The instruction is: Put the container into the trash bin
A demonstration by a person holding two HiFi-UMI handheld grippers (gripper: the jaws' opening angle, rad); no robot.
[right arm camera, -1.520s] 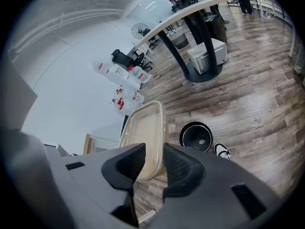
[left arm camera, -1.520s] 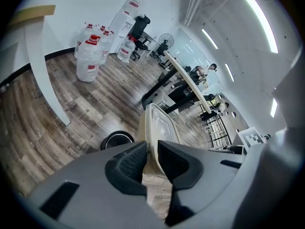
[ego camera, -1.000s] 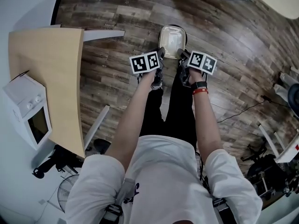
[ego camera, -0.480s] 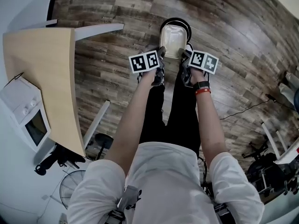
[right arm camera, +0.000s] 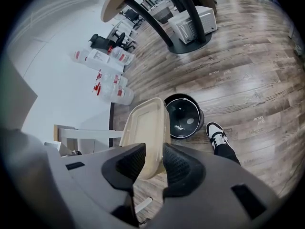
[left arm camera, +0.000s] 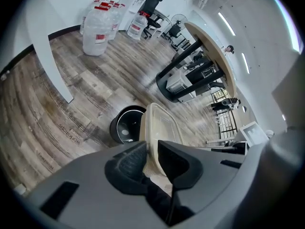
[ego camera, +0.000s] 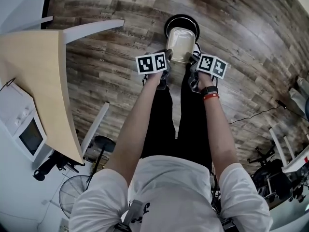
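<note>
A beige, lidded plastic container (ego camera: 182, 43) hangs over the black round trash bin (ego camera: 181, 16) on the wooden floor. Both grippers hold it, one on each side of its near end. My left gripper (ego camera: 166, 62) is shut on its left rim, and my right gripper (ego camera: 191, 62) is shut on its right rim. In the left gripper view the container (left arm camera: 161, 128) stands edge-on between the jaws of the left gripper (left arm camera: 151, 151), with the bin (left arm camera: 117, 128) just beyond it. In the right gripper view the container (right arm camera: 145, 125) sits in the right gripper (right arm camera: 153, 159), above the bin (right arm camera: 187, 113).
A light wooden table (ego camera: 34, 76) with a white appliance (ego camera: 21, 129) fills the left side. A fan (ego camera: 72, 197) stands near it. Water jugs (left arm camera: 97, 25) line the far wall. The person's shoe (right arm camera: 218, 133) is next to the bin. A cable (ego camera: 256, 112) lies on the floor at right.
Both grippers have sunk together with the container held between them. It now covers most of the bin's opening in the head view, where before it hung short of it.
</note>
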